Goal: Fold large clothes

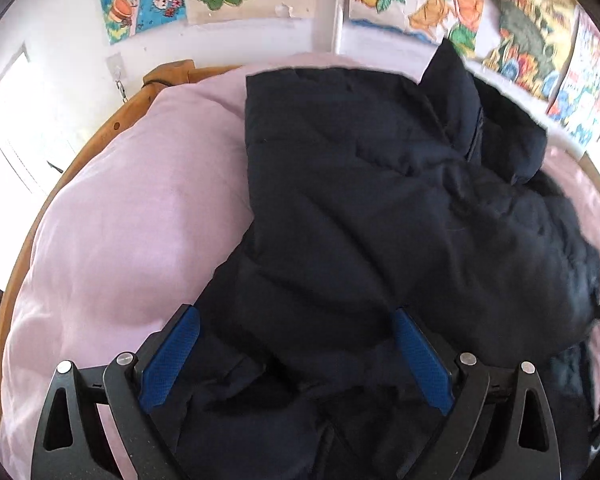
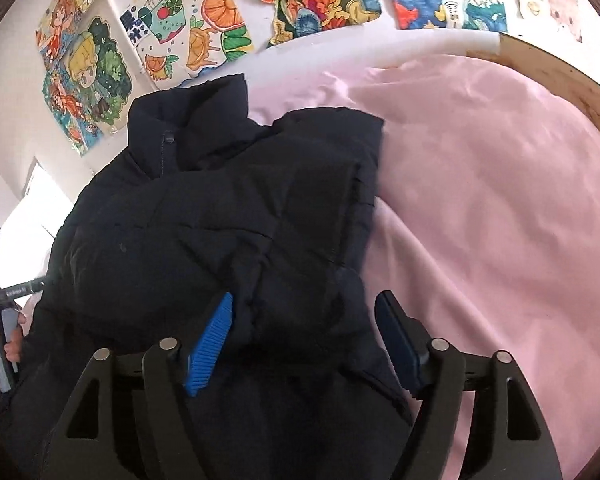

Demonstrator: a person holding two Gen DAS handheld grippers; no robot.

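Observation:
A dark navy puffer jacket (image 1: 380,200) lies on a pink-sheeted bed (image 1: 132,208), collar toward the wall, sleeves folded over its body. My left gripper (image 1: 296,316) is open, its blue-padded fingers (image 1: 172,360) spread just above the jacket's near part. In the right wrist view the same jacket (image 2: 220,220) lies left of centre on the pink sheet (image 2: 480,200). My right gripper (image 2: 304,304) is open over the jacket's near right edge, one finger (image 2: 212,344) above the fabric, the other by the sheet. Neither holds anything.
A wooden bed frame (image 1: 112,128) curves around the mattress and also shows in the right wrist view (image 2: 560,80). Colourful drawings (image 2: 172,20) cover the white wall behind the bed. The left gripper's handle and a hand (image 2: 4,320) show at the left edge.

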